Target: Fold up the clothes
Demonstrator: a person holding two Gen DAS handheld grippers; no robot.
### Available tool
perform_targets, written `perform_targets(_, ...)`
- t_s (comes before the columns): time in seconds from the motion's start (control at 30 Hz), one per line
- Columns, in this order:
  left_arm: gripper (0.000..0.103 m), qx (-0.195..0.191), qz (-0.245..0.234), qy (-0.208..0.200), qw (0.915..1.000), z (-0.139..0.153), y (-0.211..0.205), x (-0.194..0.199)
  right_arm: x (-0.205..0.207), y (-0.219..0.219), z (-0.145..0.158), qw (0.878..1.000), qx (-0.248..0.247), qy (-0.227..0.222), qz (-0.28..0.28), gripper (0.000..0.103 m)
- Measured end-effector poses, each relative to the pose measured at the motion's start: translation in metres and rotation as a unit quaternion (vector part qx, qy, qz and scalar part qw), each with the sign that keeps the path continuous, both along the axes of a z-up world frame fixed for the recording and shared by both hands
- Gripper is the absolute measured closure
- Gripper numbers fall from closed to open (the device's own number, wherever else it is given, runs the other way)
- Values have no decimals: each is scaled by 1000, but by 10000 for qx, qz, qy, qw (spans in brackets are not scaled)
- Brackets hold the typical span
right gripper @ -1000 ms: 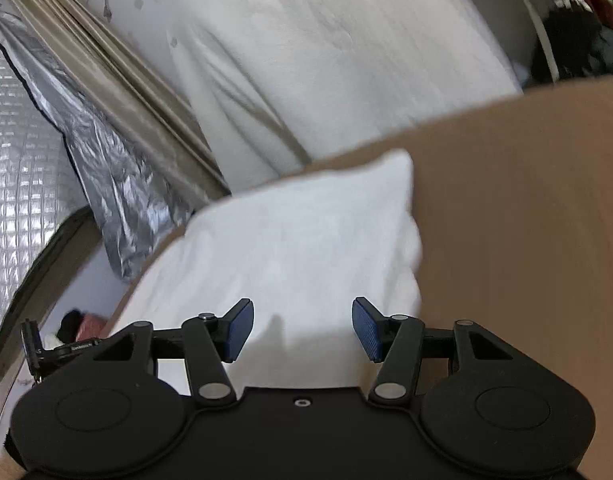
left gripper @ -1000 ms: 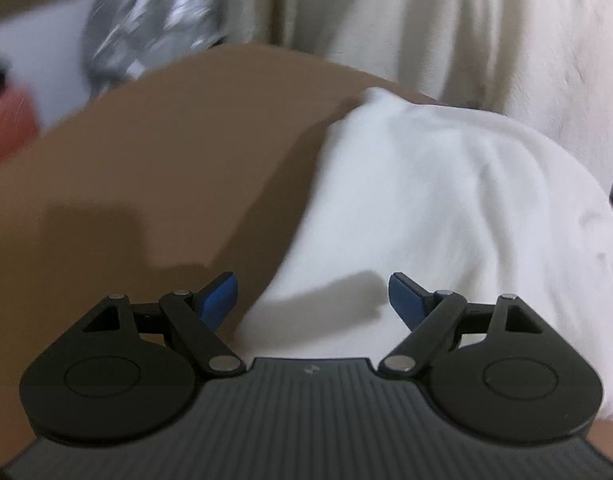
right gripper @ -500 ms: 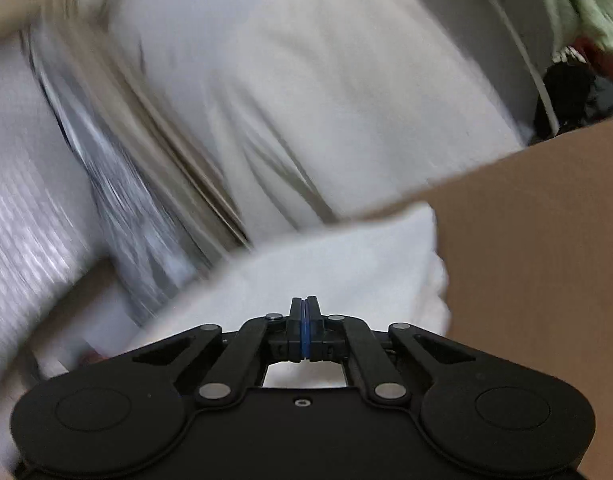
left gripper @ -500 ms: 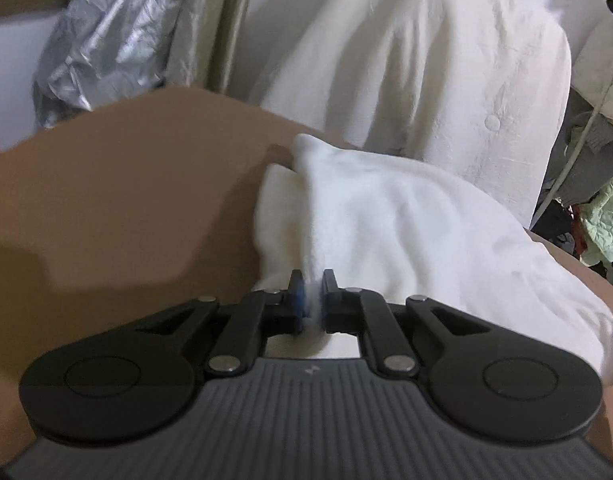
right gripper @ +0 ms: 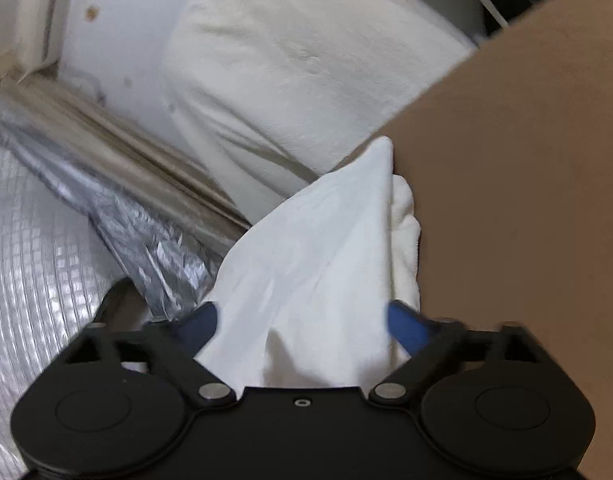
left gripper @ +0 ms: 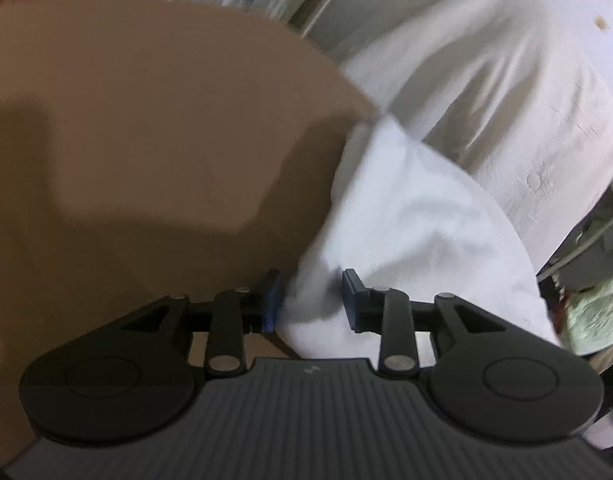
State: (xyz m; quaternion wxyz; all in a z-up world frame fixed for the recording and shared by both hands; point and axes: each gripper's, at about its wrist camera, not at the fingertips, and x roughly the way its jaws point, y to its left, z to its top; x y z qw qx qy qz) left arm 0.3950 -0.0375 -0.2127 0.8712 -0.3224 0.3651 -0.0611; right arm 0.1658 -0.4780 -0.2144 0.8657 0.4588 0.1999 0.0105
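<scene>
A white garment [left gripper: 418, 220] lies folded along the far edge of the brown table [left gripper: 166, 120]. My left gripper [left gripper: 310, 300] sits at its near corner. Its jaws are opening, and a bulge of the cloth lies loosely between the blue pads without being pinched. In the right wrist view the same white garment [right gripper: 326, 248] rises to a point at the brown table's [right gripper: 526, 200] edge. My right gripper [right gripper: 302, 320] is spread wide and still opening, with cloth lying between the fingers but free of both pads.
A cream-white fabric-covered bulk [left gripper: 486, 92] stands just behind the table, also in the right wrist view [right gripper: 286, 60]. Crumpled silver foil [right gripper: 138, 220] and quilted silver sheeting [right gripper: 34, 260] hang left. Other clothes [left gripper: 594, 312] pile at the far right.
Both grippers, open a second ago, pinched the white garment half a second ago and have now let go with jaws spreading. Both views have rolled and dipped toward the table.
</scene>
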Motion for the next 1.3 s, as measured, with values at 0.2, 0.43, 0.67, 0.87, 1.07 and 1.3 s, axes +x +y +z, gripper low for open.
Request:
perform_targets(0.2,81,1021,-163,-214,9944,7,-30,1,37,18,-7,9988,-386,198,206,90)
perform_targets(0.43,89,1711,-225,-182,9848,25,-31,4,-6,14,47,9931,21,-1176,-9,95)
perform_targets(0.67,89,1456,-91,77,9893,21,-12,-7,-4,22,-4,9856,-1528,601,407,98)
perform_targets(0.87,64,889,379,502,9940,26,12,-29,-17,49,15,9498,-2728,1477,-400,55)
perform_targets(1.07,27,757,277,554,9952,40,8,-56,-70,46,22,9943,-308,870,-540,38)
perform_targets(1.3,22,-918,-177,529,9942,-2,-9,-44,-57,68,-3,9937,384,1051,32,33)
